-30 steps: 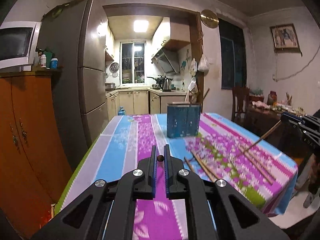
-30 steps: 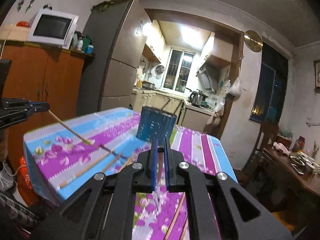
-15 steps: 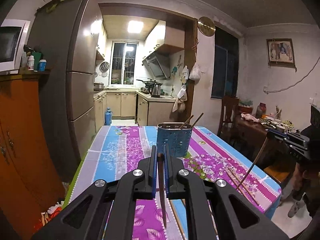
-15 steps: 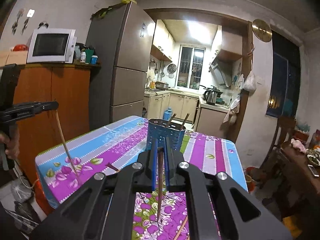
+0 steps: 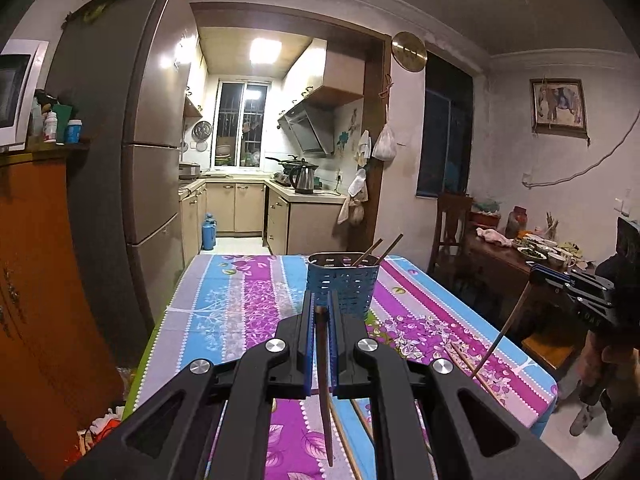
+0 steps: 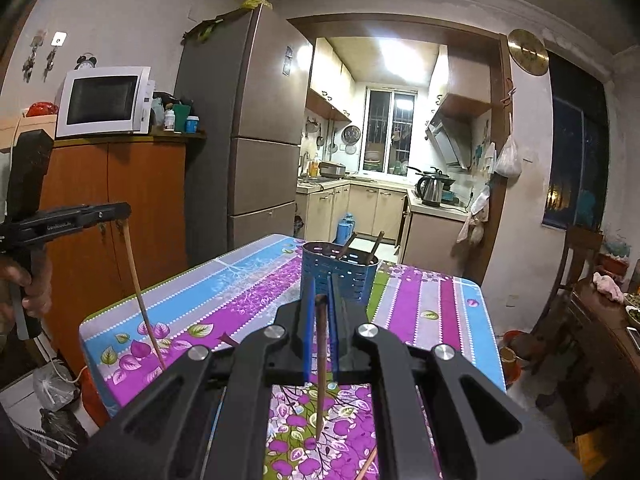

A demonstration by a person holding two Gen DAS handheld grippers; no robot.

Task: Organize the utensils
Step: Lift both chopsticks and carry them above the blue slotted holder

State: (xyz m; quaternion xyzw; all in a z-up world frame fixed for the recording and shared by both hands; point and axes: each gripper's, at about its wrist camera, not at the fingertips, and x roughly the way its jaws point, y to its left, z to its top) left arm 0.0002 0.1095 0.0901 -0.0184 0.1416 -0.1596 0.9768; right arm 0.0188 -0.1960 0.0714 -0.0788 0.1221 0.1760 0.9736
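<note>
Two tools, one chopstick each. Left tool [image 5: 320, 312] is clamped narrow on a dark chopstick [image 5: 323, 380] that hangs point-down over the surface [image 5: 224, 312]. Right tool [image 6: 320, 300] is likewise closed on a chopstick [image 6: 321, 368], tip down above the cloth.

One blue holder [image 5: 343, 290] stands upright near the far end of the surface; two chopsticks [image 5: 378, 249] lean inside it, tops above the rim.

Loose chopsticks on the cloth: left view shows at least two by the near right edge [image 5: 466, 362], plus one or two more partly hidden under the tool; exact count unclear. Right view shows only one end at the bottom edge [image 6: 366, 465].

Left view alone shows the side table with dishes [image 5: 536, 250] and the framed picture [image 5: 558, 106]. Right view alone shows the whole microwave [image 6: 104, 101] on the cabinet.
</note>
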